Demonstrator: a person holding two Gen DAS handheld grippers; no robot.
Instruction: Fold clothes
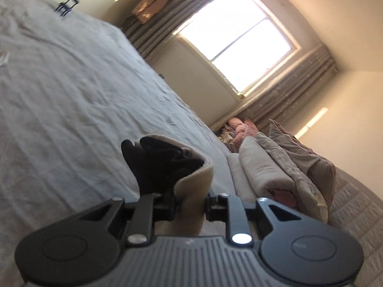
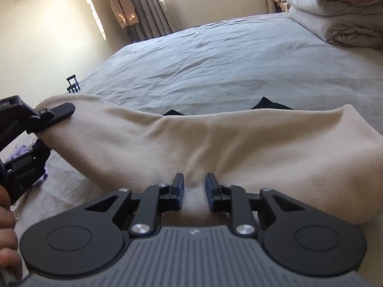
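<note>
A beige garment (image 2: 215, 143) with black parts (image 2: 270, 104) hangs stretched above the grey bedsheet (image 2: 215, 67). In the right wrist view my right gripper (image 2: 194, 190) is shut on a pinched fold at the garment's near edge. At the left of that view my left gripper (image 2: 51, 129) holds the garment's left end, one finger (image 2: 59, 111) lying over the cloth. The left wrist view shows my left gripper (image 1: 189, 203) shut on a beige fold (image 1: 198, 174), with bunched black fabric (image 1: 158, 160) just beyond the fingers.
Folded duvets (image 2: 335, 12) are stacked at the bed's far right corner. A small black stand (image 2: 73, 85) sits near the bed's left edge. A purple cloth (image 2: 21, 149) lies under the left gripper. A person's hand (image 2: 7, 217) shows at the left edge. A window (image 1: 239, 43) and curtains are behind.
</note>
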